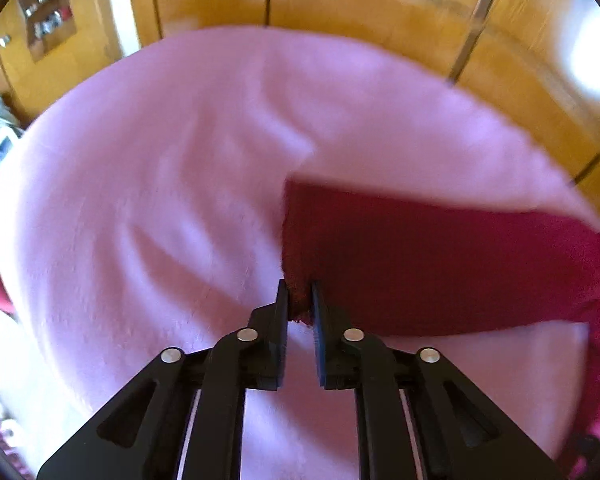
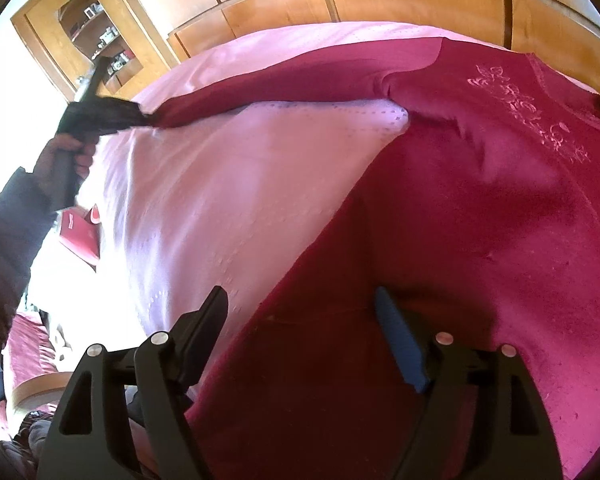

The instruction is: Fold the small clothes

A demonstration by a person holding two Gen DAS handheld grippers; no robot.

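Nearest me, my left tongs [image 1: 300, 298] gripped the sleeve [image 1: 440, 256], which ran toward frame right; my right tongs [image 2: 300, 312] gaped over the sweater [image 2: 480, 220] hem.

Honey-coloured wooden wardrobe doors [image 2: 380, 4] are spanning the far wall at twelve o'clock. A glass-fronted cabinet [image 2: 96, 40] is standing at ten o'clock, small items sitting on its shelves. Bright daylight [image 2: 28, 92] is glaring in at nine o'clock.
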